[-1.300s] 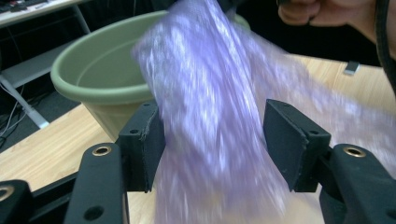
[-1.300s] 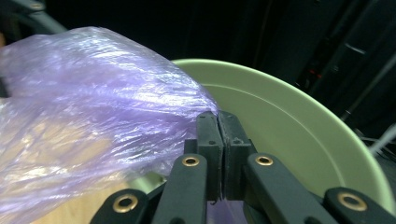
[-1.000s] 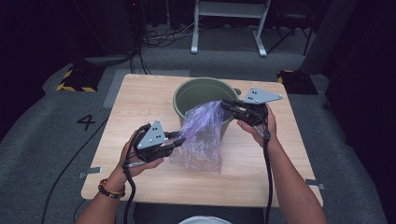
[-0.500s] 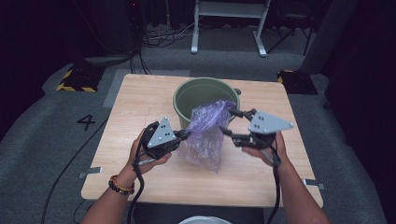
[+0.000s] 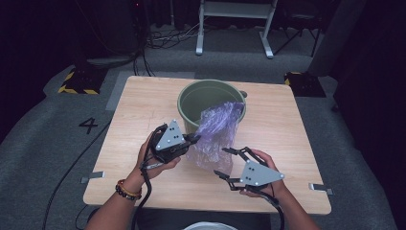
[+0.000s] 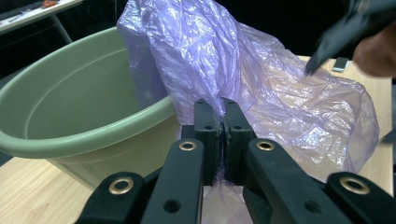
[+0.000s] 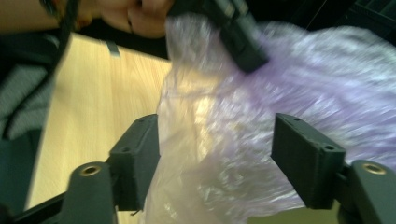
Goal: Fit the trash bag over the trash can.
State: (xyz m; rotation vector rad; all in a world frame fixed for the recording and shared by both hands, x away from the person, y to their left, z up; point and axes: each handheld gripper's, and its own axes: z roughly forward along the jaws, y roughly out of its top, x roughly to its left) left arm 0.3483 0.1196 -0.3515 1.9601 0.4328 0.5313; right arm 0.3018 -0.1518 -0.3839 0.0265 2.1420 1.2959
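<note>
1. Purple plastic bag (image 5: 218,136) hangs just ahead of the left gripper (image 5: 194,139), whose jaws are clamped on a pinch of film.
2. Its upper part leans on the green tub's (image 5: 191,103) rim, not yet lining it.
3. Right gripper (image 5: 229,164) has just been opening; its jaws stand wide with the bag's lower edge between them, seemingly untouched, though that view is blurred.
4. Spreading the bag over the tub on the counter (image 5: 143,110) remains.
</note>
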